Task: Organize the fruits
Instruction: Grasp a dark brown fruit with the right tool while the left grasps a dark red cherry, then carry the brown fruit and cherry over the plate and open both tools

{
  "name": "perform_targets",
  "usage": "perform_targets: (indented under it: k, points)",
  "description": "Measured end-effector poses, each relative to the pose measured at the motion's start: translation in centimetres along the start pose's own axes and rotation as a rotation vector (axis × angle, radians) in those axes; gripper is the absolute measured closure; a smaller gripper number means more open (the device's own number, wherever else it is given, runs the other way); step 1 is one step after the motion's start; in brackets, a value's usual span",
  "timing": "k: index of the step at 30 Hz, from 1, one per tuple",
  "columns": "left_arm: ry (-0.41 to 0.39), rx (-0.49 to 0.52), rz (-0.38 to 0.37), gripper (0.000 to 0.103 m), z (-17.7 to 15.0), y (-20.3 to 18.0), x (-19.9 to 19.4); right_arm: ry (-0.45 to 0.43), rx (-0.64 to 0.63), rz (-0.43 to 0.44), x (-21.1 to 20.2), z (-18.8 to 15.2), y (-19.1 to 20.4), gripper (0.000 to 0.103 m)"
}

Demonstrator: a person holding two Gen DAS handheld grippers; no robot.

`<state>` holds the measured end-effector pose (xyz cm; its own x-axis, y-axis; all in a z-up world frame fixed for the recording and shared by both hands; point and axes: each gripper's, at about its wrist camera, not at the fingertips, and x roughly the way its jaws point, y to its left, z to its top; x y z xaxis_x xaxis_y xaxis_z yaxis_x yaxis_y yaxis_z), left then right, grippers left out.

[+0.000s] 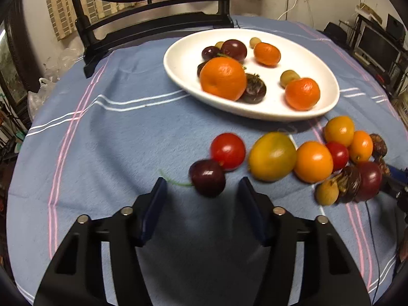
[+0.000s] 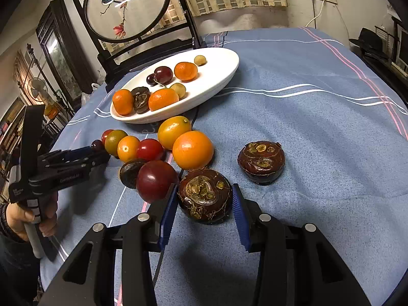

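Fruits lie in two places: some on a white oval plate point(image 1: 178, 61) and the others loose on the blue striped cloth point(image 1: 114, 140) that covers the desk. From the left wrist view, the plate holds a big orange point(image 1: 223, 78), two smaller oranges, dark cherries and a few small pale green fruits. In front of the plate a row of loose fruit runs to the right: a red cherry tomato point(image 1: 227, 151), a yellow-green tomato point(image 1: 272, 156), orange tomatoes and some dark fruit at the far right. The left gripper point(image 1: 202, 187) is half open, and a dark cherry point(image 1: 207, 177) lies just beyond its fingertips, between their lines; no pad touches it. The picture is a little blurred here. From the right wrist view, the right gripper point(image 2: 204, 199) has its blue pads on both sides of a brown water chestnut point(image 2: 205, 195), which rests on the cloth; the pads appear to press on it. A second water chestnut point(image 2: 261, 162) lies apart to the right. A dark red tomato point(image 2: 156, 180) is just beside the left pad. At the left edge a hand point(image 2: 24, 216) holds the left gripper, whose tips point toward the loose row. Behind the plate stands a round embroidered screen point(image 2: 127, 7) in a black frame.
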<state>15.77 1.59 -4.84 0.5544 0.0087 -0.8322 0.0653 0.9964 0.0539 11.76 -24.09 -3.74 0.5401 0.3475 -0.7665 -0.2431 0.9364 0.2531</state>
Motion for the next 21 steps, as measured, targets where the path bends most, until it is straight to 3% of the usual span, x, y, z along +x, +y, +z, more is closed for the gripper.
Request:
perform_targets:
  k: [2, 4, 5, 6, 11, 21]
  points:
    - [-0.001, -0.017, -0.016, 0.047, 0.2, 0.2, 0.2, -0.01, 0.007, -0.01, -0.1, 0.0, -0.1, 0.06]
    - [-0.014, -0.025, -0.034, 0.061, 0.0, 0.3, 0.2, -0.023, 0.01, -0.027, -0.2, 0.1, -0.3, 0.06]
    - [-0.021, -0.014, -0.031, 0.075, 0.0, 0.2, 0.1, -0.023, 0.015, -0.028, -0.2, 0.1, -0.4, 0.06]
    - [-0.023, -0.002, -0.032, 0.078, -0.1, 0.0, 0.0, -0.02, 0.018, -0.027, -0.1, 0.1, -0.5, 0.06]
    - [-0.005, -0.019, -0.048, 0.078, -0.5, 0.3, -0.7, -0.028, 0.013, -0.026, -0.1, 0.1, -0.4, 0.06]
    - [-0.083, -0.026, -0.094, 0.078, -0.8, 0.8, -5.4, -0.091, 0.009, -0.053, -0.8, 0.5, 0.0, 0.06]
